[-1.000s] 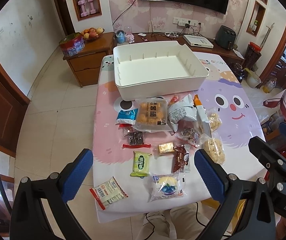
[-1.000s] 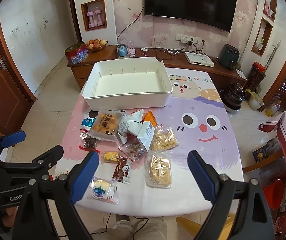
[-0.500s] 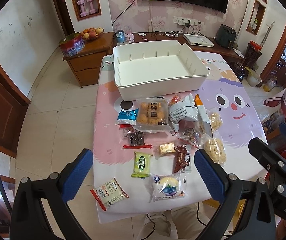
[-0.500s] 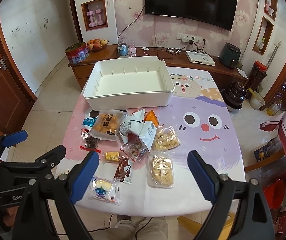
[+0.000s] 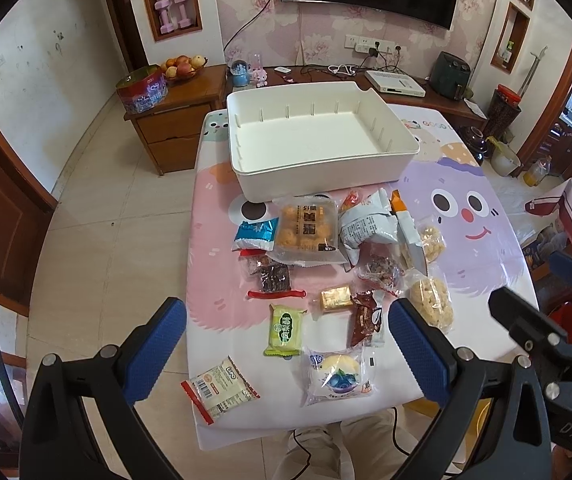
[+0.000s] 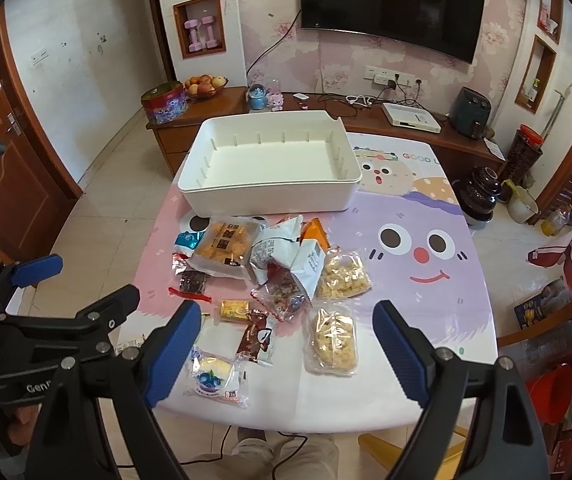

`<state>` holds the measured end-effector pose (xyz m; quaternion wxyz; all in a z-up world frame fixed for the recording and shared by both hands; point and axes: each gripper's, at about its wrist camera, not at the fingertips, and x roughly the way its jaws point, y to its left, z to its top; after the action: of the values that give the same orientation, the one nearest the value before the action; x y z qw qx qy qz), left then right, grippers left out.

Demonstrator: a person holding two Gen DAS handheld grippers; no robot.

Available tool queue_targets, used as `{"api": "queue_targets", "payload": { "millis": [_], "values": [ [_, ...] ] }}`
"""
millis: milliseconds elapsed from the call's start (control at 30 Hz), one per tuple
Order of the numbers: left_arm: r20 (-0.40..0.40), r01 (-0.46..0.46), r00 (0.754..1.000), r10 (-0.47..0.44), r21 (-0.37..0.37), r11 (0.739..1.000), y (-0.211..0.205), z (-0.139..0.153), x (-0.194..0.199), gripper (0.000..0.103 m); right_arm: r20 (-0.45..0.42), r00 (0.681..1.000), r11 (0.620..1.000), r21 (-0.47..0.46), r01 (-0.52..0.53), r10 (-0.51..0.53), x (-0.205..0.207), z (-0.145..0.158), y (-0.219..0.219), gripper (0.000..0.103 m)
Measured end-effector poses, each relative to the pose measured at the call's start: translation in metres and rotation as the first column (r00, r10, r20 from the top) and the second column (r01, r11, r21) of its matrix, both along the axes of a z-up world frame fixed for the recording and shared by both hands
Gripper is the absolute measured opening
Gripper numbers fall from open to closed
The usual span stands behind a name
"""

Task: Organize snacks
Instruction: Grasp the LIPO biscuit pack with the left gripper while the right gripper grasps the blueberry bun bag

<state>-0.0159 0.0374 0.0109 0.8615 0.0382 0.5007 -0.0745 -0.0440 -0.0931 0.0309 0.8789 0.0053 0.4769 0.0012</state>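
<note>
We are holding both grippers above the near edge of the table (image 5: 486, 248), and almost nothing is changing: across the last second the views are creeping slightly toward the snacks while every packet is lying where it lay. The left gripper (image 5: 286, 344) is hanging with its jaws wide apart and empty, and the right gripper (image 6: 286, 344) likewise, so we are judging that the sorting is not yet begun and we are only lining up a first pick. The bin (image 5: 245, 148) is sitting bare at the far edge, left of the middle, nothing in it. The snacks are lying loose between bin and near edge: a cake pack (image 5: 306, 230) and a blue packet (image 5: 255, 234) just before the bin, a white bag (image 5: 366, 224) beside them, a green bar (image 5: 286, 330) and a gold bar (image 5: 336, 298) nearer us, a blueberry cake (image 5: 336, 376) and a barcode packet (image 5: 219, 390) at the near edge, the latter toward the near left corner. In the right view that barcode packet is hidden behind the left gripper's frame, and two puffed-rice bags (image 6: 334, 342) are showing plainly. The white bag is overlapping an orange packet (image 6: 314, 232) and a clear bag of dark sweets, so we cannot make out how many pieces are lying beneath. Small print on the wrappers is too fine to read, and our own hands are cut off below the frames.
</note>
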Motion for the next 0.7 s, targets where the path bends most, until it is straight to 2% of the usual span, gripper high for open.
{"api": "queue_targets", "payload": {
  "millis": [100, 267, 500, 700],
  "values": [
    [0.011, 0.011, 1.0, -0.011, 0.005, 1.0, 0.006, -0.005, 0.001, 0.101, -0.014, 1.0, 1.0, 0.009, -0.02, 0.02, 0.001, -0.004, 0.003, 0.087],
    [0.038, 0.028, 0.999, -0.03, 0.059, 0.998, 0.024, -0.014, 0.004, 0.101, -0.018, 0.998, 0.998, 0.011, -0.061, 0.061, 0.002, -0.009, 0.005, 0.085],
    [-0.042, 0.078, 0.996, -0.077, 0.025, 0.997, 0.066, -0.047, 0.007, 0.101, -0.078, 0.984, 0.987, -0.001, -0.161, 0.16, 0.005, -0.039, 0.021, 0.085],
    [-0.111, 0.163, 0.982, -0.153, 0.094, 0.982, 0.087, -0.094, -0.008, 0.101, -0.141, 0.95, 0.96, 0.013, -0.279, 0.278, 0.003, -0.07, 0.045, 0.085]
  ]
}}
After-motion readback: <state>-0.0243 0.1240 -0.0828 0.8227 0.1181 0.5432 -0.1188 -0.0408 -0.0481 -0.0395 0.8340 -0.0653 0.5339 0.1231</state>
